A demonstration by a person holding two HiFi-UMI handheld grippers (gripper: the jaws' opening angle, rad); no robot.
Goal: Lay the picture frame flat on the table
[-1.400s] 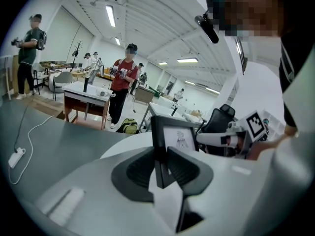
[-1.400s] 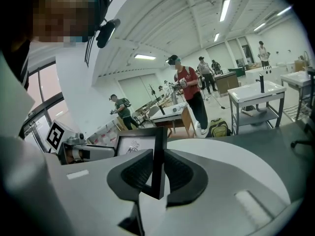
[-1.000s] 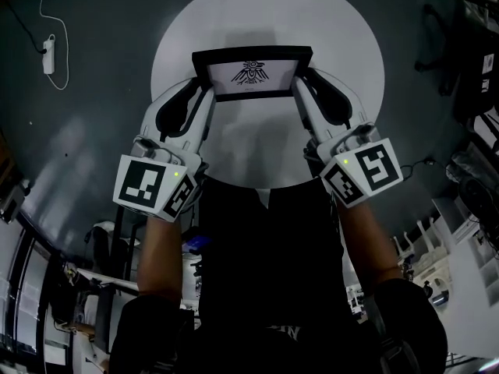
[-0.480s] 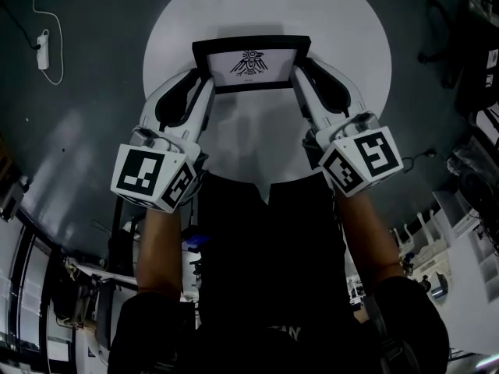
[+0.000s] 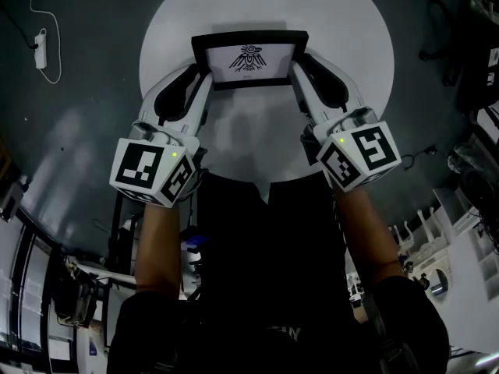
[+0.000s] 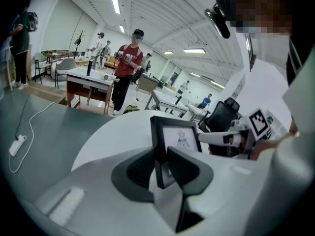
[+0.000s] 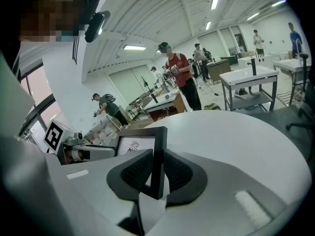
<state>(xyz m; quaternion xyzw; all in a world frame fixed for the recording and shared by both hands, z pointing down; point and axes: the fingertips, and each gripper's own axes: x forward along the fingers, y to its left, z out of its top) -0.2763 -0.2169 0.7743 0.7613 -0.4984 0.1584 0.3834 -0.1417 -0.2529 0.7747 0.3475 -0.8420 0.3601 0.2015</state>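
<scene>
A black picture frame [image 5: 249, 59] with a white print of a bird-like figure is held over the round white table [image 5: 343, 22], its face tipped toward me. My left gripper [image 5: 196, 80] is shut on the frame's left side, and my right gripper [image 5: 302, 75] is shut on its right side. In the left gripper view the frame [image 6: 179, 139] stands nearly upright between the dark pads of the left gripper [image 6: 162, 163]. In the right gripper view the frame's edge [image 7: 158, 151] is pinched in the right gripper [image 7: 157, 173]. I cannot tell whether the bottom edge touches the table.
A white power strip [image 5: 40, 53] with its cable lies on the dark floor at the left. Both gripper views show other people, desks and a black office chair [image 6: 221, 117] well beyond the table. Bare tabletop surrounds the frame.
Both grippers and the frame have shifted a little up the picture, toward the table's middle, and sit lower over the tabletop. The grips are unchanged.
</scene>
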